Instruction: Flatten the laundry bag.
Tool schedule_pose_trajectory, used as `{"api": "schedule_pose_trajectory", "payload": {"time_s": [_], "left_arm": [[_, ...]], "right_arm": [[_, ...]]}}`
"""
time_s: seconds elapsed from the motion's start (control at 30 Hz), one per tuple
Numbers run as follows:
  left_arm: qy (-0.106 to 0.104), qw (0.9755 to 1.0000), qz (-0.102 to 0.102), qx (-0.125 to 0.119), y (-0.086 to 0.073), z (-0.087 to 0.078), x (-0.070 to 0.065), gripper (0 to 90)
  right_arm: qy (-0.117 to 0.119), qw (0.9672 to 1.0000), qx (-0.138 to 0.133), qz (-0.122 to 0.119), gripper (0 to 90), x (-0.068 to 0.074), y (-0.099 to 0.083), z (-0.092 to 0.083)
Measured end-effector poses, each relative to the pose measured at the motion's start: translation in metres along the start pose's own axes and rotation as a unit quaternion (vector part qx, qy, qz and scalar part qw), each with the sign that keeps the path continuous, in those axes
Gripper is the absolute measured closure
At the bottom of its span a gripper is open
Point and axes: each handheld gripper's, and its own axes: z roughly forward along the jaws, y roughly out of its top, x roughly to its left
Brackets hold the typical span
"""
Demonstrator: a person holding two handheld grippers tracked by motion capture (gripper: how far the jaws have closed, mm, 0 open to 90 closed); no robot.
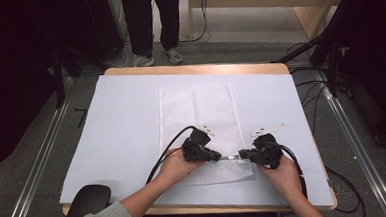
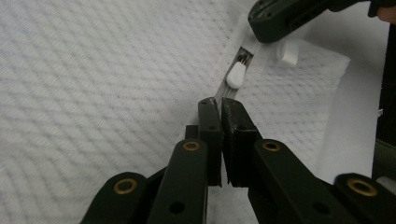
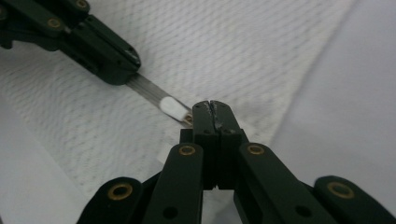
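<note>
Gripping opposite ends of a thin grey zipper strip (image 1: 229,157), the left gripper (image 1: 217,157) and right gripper (image 1: 241,156) face each other near the desk's (image 1: 129,71) front edge, about mid-width. Left jaws are pinched shut on the strip's end; in the left gripper view the flat ribbed strip (image 2: 223,88) runs from between the pads to the other gripper, with a white plastic pull tab (image 2: 236,75) on it. Right jaws are closed tight on the far end, the tab (image 3: 173,107) just beside them. The strip belongs to a white mesh bag (image 1: 196,113), woven and bumpy, lying flat on a smooth pale sheet (image 1: 121,122) that covers the desk. Wide bare sheet on the left and right sides; two small white clips (image 1: 267,130) lie near the right hand (image 1: 284,176). Left hand (image 1: 176,164) rests on the mesh.
</note>
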Motion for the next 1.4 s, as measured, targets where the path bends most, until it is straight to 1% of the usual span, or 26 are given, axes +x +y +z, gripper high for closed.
{"api": "schedule_pose_trajectory", "payload": {"time_s": [0.03, 0.07, 0.1, 0.13, 0.17, 0.2, 0.33, 0.47, 0.5, 0.57, 0.63, 0.7, 0.73, 0.8, 0.83, 0.87, 0.93, 0.97, 1.0, 1.07, 1.1, 1.13, 1.3, 1.33, 1.37, 1.4], "left_arm": [[-0.002, 1.0, -0.001, -0.003, 0.001, 0.002, -0.001, 86.4], [-0.002, 1.0, -0.001, -0.003, 0.001, 0.002, -0.001, 86.1], [-0.006, 1.0, -0.003, 0.003, 0.004, 0.004, -0.001, 86.0], [-0.006, 1.0, -0.003, 0.003, 0.004, 0.004, -0.001, 85.7], [-0.009, 0.9999, -0.013, -0.004, 0.006, 0.008, -0.002, 85.1], [-0.009, 0.9999, -0.012, 0.0, 0.008, 0.01, -0.002, 84.6], [-0.011, 0.9997, -0.021, 0.004, 0.011, 0.013, -0.004, 83.1], [-0.016, 0.9993, -0.033, 0.006, 0.015, 0.019, -0.007, 82.7], [-0.018, 0.9993, -0.031, 0.008, 0.015, 0.02, -0.007, 82.6], [-0.017, 0.9992, -0.035, 0.009, 0.017, 0.023, -0.01, 81.2], [-0.013, 0.9992, -0.037, 0.007, 0.019, 0.026, -0.013, 80.6], [-0.02, 0.9987, -0.047, 0.005, 0.021, 0.028, -0.013, 78.6], [-0.017, 0.9987, -0.049, 0.001, 0.021, 0.029, -0.015, 77.9], [-0.004, 0.9993, -0.038, 0.003, 0.022, 0.032, -0.018, 79.8], [-0.004, 0.9993, -0.038, 0.003, 0.022, 0.032, -0.018, 82.9], [0.002, 0.9995, -0.031, 0.001, 0.022, 0.032, -0.02, 82.9], [0.002, 0.9996, -0.027, 0.002, 0.021, 0.032, -0.019, 86.2], [-0.006, 0.9997, -0.025, 0.004, 0.021, 0.032, -0.018, 86.8], [-0.008, 0.9997, -0.021, 0.007, 0.022, 0.031, -0.017, 87.0], [-0.012, 0.9997, -0.022, 0.008, 0.022, 0.031, -0.015, 87.3], [-0.017, 0.9992, -0.036, 0.008, 0.023, 0.031, -0.014, 87.4], [-0.02, 0.9991, -0.036, 0.008, 0.023, 0.031, -0.013, 87.4], [-0.02, 0.9993, -0.032, 0.007, 0.023, 0.032, -0.013, 87.4], [-0.023, 0.999, -0.037, 0.01, 0.023, 0.031, -0.012, 87.7], [-0.023, 0.999, -0.037, 0.01, 0.023, 0.031, -0.012, 87.8], [-0.027, 0.9987, -0.039, 0.016, 0.024, 0.03, -0.011, 87.9]], "right_arm": [[-0.005, 1.0, -0.001, 0.0, 90.0, -0.003, -0.001, -0.001], [-0.005, 1.0, -0.003, 0.006, 90.0, -0.005, -0.001, -0.002], [-0.004, 1.0, -0.003, 0.008, 90.0, -0.006, -0.001, -0.002], [-0.004, 1.0, -0.003, 0.008, 90.0, -0.006, -0.001, -0.002], [-0.002, 1.0, 0.004, 0.007, 90.0, -0.006, -0.001, 0.001], [-0.004, 0.9999, 0.007, 0.007, 90.0, -0.006, -0.001, 0.002], [-0.002, 0.9999, 0.012, -0.006, 90.0, -0.005, -0.001, 0.006], [0.0, 0.9999, 0.005, -0.01, 90.0, -0.006, -0.003, 0.007], [0.0, 0.9999, 0.005, -0.011, 90.0, -0.006, -0.004, 0.007], [-0.001, 0.9999, 0.004, -0.016, 90.0, -0.005, -0.004, 0.007], [-0.004, 0.9998, 0.002, -0.02, 90.0, -0.004, -0.005, 0.007], [-0.007, 0.9997, 0.002, -0.023, 90.0, -0.003, -0.005, 0.007], [-0.007, 0.9997, 0.001, -0.023, 90.0, -0.003, -0.005, 0.007], [-0.007, 0.9997, 0.0, -0.024, 90.0, -0.003, -0.005, 0.007], [-0.007, 0.9997, 0.0, -0.024, 90.0, -0.003, -0.005, 0.007], [-0.006, 0.9996, 0.0, -0.026, 90.0, -0.003, -0.005, 0.007], [-0.009, 0.9995, 0.0, -0.029, 90.0, -0.003, -0.006, 0.007], [-0.009, 0.9995, -0.001, -0.031, 90.0, -0.002, -0.006, 0.007], [-0.01, 0.9995, 0.001, -0.029, 90.0, -0.001, -0.005, 0.007], [-0.01, 0.9995, 0.0, -0.03, 90.0, -0.001, -0.005, 0.007], [-0.014, 0.9993, 0.001, -0.035, 90.0, 0.0, -0.005, 0.008], [-0.014, 0.9993, 0.001, -0.035, 90.0, 0.0, -0.005, 0.008], [-0.019, 0.9992, 0.003, -0.034, 90.0, 0.002, -0.004, 0.008], [-0.021, 0.9989, 0.003, -0.042, 90.0, 0.002, -0.005, 0.008], [-0.021, 0.9989, 0.003, -0.042, 90.0, 0.002, -0.005, 0.008], [-0.023, 0.9988, 0.0, -0.044, 90.0, 0.003, -0.006, 0.008]]}}
